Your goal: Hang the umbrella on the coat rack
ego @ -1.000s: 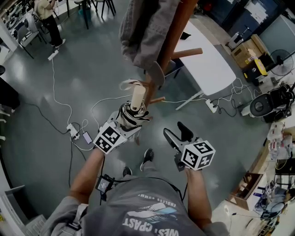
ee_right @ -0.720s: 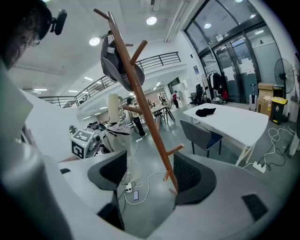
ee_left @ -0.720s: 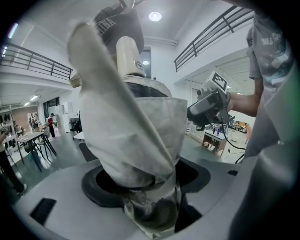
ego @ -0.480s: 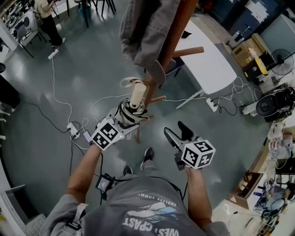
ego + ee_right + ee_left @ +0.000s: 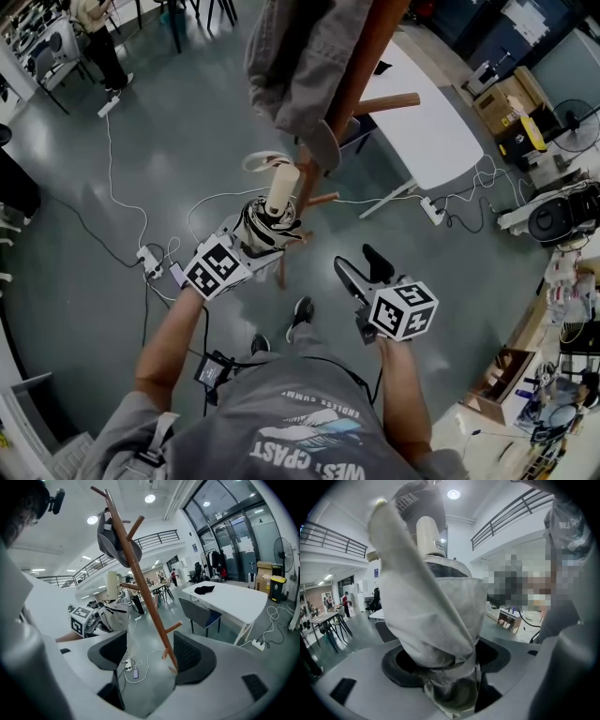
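The folded umbrella [image 5: 278,192] is pinched in the left gripper's [image 5: 255,246] jaws, long axis upright, handle uppermost. The coat rack [image 5: 356,75] peg [image 5: 320,200] is noted at two o'clock from those jaws, nearer the left hand. The right gripper's [image 5: 364,267] jaws are spread and empty.

Open lab-workshop hall: polished grey concrete floor [image 5: 187,112] with trailing white cables [image 5: 108,155], white rectangular table [image 5: 422,131] at 2 o'clock, brown cardboard boxes [image 5: 502,103], black mezzanine railing [image 5: 154,538].
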